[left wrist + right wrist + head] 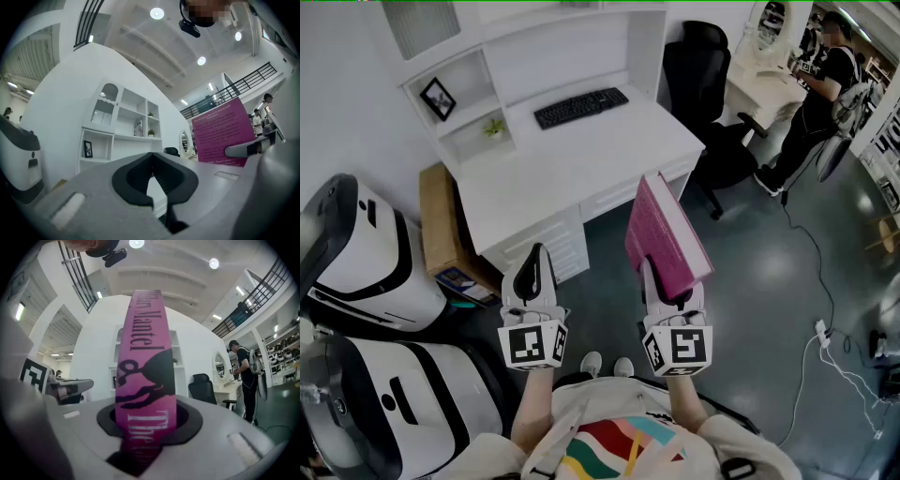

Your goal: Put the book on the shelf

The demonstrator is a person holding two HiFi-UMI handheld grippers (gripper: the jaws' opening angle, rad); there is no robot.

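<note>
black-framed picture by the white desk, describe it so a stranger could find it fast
Find the white desk carrying the black keyboard. The white cubby shelves at its left end hold the small black-framed picture in the upper cubby; the cubby under it holds only a small green plant.

Head view looks steeply down; 2 gripper views face forward, all sharing the white shelf unit (472, 87)

Both grippers are held out side by side just short of the desk's (581, 159) front edge, pointing toward it. The left gripper (533, 258) tips slightly upward, with its jaws together and nothing between them. The right gripper (667, 289) lies level, its jaws clamped on the spine of the upright book (661, 234).
</note>
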